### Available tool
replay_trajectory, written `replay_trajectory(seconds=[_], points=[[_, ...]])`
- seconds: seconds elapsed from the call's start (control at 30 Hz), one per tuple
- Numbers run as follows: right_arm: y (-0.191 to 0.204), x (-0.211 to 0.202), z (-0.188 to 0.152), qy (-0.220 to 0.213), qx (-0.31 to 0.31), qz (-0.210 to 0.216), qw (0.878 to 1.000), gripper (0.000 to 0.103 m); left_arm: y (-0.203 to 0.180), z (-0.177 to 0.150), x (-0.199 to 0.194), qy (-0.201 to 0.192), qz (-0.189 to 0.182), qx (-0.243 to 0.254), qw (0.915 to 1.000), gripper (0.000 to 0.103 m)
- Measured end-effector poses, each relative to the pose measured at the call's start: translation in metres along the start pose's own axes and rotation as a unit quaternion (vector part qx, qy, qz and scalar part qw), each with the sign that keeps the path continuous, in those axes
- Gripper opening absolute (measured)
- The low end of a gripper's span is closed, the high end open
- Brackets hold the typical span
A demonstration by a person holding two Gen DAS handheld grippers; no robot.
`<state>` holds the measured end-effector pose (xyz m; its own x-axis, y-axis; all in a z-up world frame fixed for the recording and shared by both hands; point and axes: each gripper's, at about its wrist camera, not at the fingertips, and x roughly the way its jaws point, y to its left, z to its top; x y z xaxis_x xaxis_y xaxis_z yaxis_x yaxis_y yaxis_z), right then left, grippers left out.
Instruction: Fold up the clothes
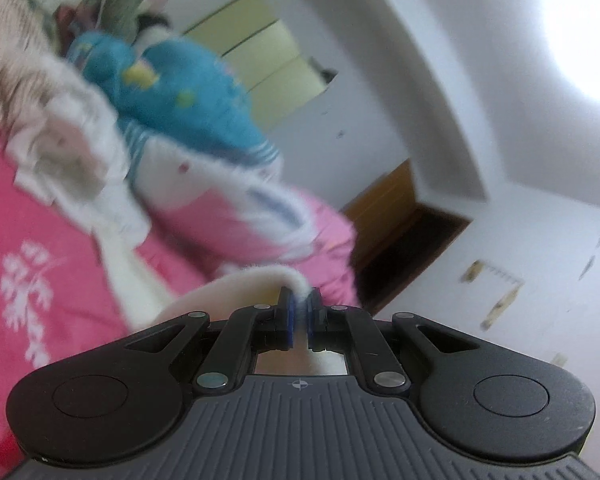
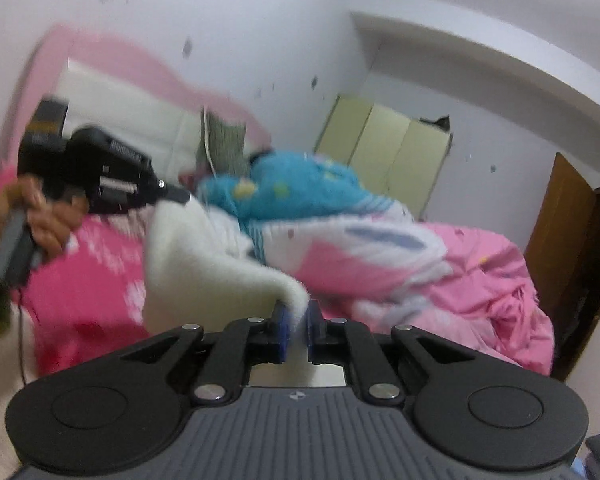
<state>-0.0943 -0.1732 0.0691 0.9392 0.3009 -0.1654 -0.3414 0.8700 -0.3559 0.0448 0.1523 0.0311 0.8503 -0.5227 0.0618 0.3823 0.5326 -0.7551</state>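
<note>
- A person's hand, far left in the right wrist view, grips the handle of the left gripper; its tip meets the upper corner of a white fleece garment. From this side it cannot be told how its fingers stand.
- In the left wrist view, the left gripper has its blue-padded fingers pressed together on an edge of the white fleece garment, pinching it.
- The garment hangs lifted between the two grippers, above a bed with a bright pink cover printed in white.
- The right gripper also pinches the garment: a fold of fleece sits between its blue pads, fingers closed on it.
- Behind the garment, a blue fleece item with yellow spots lies on a heap of pink and white bedding.
- A lighter pink sheet is bunched at the right end of the bed.
- Further right stand a pale yellow wardrobe against the white wall and a brown wooden door.
- Both views are motion-blurred; fine detail is unreadable.
</note>
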Motion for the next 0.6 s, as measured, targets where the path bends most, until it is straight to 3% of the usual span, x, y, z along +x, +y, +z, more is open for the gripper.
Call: replay_trajectory(seconds=[0.1,0.2,0.27,0.37,0.43,0.5,0.6], points=[[-0.018,-0.018,0.018,-0.028,0.044,0.025,0.998,0.009,-0.018,0.014,-0.005,-0.009,-0.011,0.016,0.9998,0.004],[-0.06,-0.01,0.023,-0.033,0.126,0.068,0.989,0.009,-0.026,0.021,0.018,0.011,-0.01,0.027,0.9995,0.005],[-0.097,0.008,0.015,-0.03,0.196,0.093,0.976,0.009,-0.024,0.022,0.046,0.033,-0.001,0.034,0.9989,0.01],[-0.156,0.057,-0.017,0.008,0.301,0.088,0.949,0.009,-0.01,0.015,0.09,0.075,0.023,0.035,0.9963,0.022],[-0.194,0.097,-0.056,0.063,0.377,0.079,0.921,0.009,0.006,0.001,0.114,0.102,0.052,0.034,0.9929,0.024],[-0.225,0.138,-0.112,0.137,0.459,0.056,0.876,0.01,0.017,-0.015,0.126,0.114,0.082,0.049,0.989,0.032],[-0.257,0.18,-0.201,0.23,0.564,0.01,0.793,0.015,0.026,-0.037,0.132,0.133,0.115,0.104,0.979,0.033]])
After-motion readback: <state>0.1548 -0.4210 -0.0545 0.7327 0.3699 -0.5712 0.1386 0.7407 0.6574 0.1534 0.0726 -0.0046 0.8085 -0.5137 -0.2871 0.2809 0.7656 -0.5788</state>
